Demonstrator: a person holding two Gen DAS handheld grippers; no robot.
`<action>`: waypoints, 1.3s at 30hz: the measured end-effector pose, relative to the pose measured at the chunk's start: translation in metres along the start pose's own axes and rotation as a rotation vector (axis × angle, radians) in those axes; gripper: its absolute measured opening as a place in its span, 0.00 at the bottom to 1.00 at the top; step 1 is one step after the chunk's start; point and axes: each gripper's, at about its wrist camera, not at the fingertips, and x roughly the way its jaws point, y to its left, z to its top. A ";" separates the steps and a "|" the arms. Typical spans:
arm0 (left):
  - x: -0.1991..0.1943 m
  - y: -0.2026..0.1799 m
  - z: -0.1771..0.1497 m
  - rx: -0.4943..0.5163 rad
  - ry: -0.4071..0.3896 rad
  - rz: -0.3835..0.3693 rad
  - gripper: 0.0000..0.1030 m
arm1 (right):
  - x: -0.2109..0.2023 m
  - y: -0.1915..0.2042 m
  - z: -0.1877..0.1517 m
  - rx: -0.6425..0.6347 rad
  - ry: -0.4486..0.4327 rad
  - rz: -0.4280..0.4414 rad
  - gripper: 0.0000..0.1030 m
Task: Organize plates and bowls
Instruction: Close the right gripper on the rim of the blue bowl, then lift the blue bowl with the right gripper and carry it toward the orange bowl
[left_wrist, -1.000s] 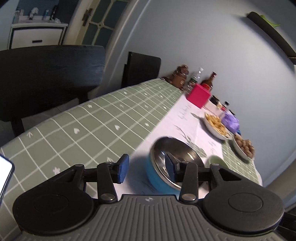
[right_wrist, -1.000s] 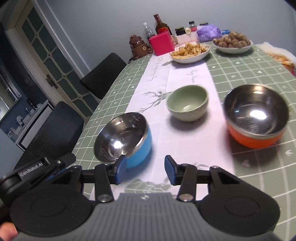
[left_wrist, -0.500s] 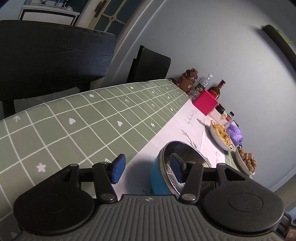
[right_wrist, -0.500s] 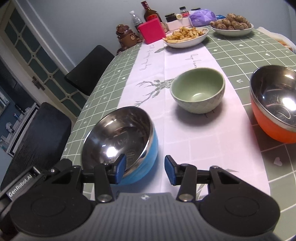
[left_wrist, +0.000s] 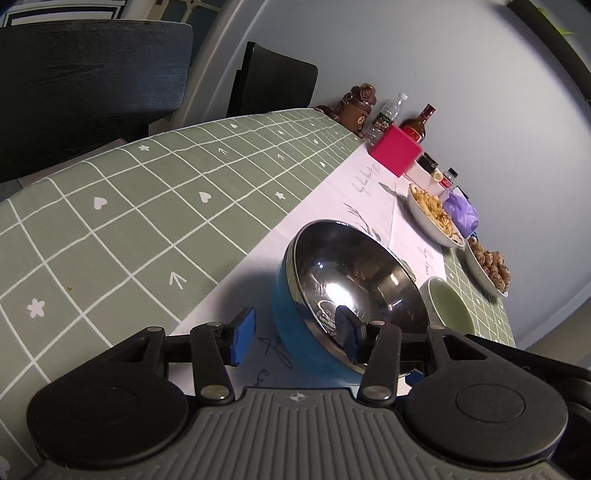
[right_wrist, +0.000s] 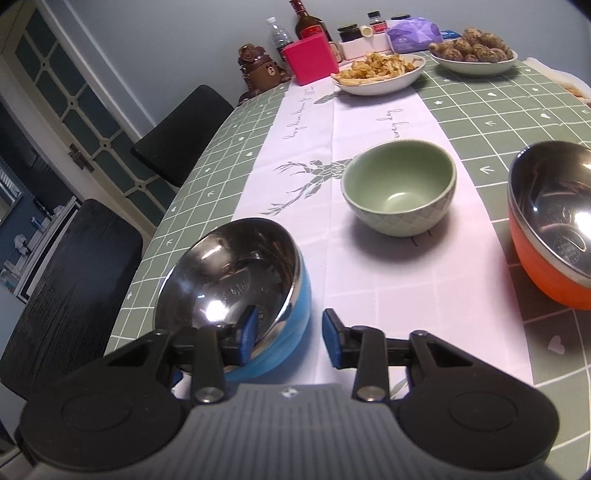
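Observation:
A blue bowl (left_wrist: 295, 332) (right_wrist: 291, 317) with a shiny steel inside stands on the white runner. My left gripper (left_wrist: 295, 334) straddles its near rim, one finger inside and one outside. Its jaws are closing, and a gap still shows at the outer pad. My right gripper (right_wrist: 289, 336) straddles the rim on the bowl's other side, left finger inside. Its jaws are also closing, and its pads stand just off the wall. A green ceramic bowl (right_wrist: 399, 188) (left_wrist: 447, 306) sits further along the runner. An orange steel-lined bowl (right_wrist: 550, 221) is at the right.
At the table's far end are a plate of fries (right_wrist: 376, 74) (left_wrist: 432, 218), a plate of brown balls (right_wrist: 476, 55) (left_wrist: 487, 266), a pink box (right_wrist: 312, 59), bottles and a bear figure (right_wrist: 258, 70). Black chairs (right_wrist: 70, 284) line the left side of the table.
Both grippers came down and in on the blue bowl. The left one's right finger is now deep inside it. The right one's jaws have narrowed around the rim.

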 end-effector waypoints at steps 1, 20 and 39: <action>0.001 0.000 0.000 0.003 0.005 -0.003 0.51 | 0.000 0.001 0.000 -0.008 0.000 0.004 0.27; -0.011 -0.018 -0.004 0.118 0.021 0.037 0.21 | -0.029 -0.002 -0.004 -0.069 -0.046 -0.012 0.05; -0.087 -0.094 -0.078 0.423 0.335 -0.089 0.25 | -0.170 -0.077 -0.034 -0.097 0.072 -0.064 0.06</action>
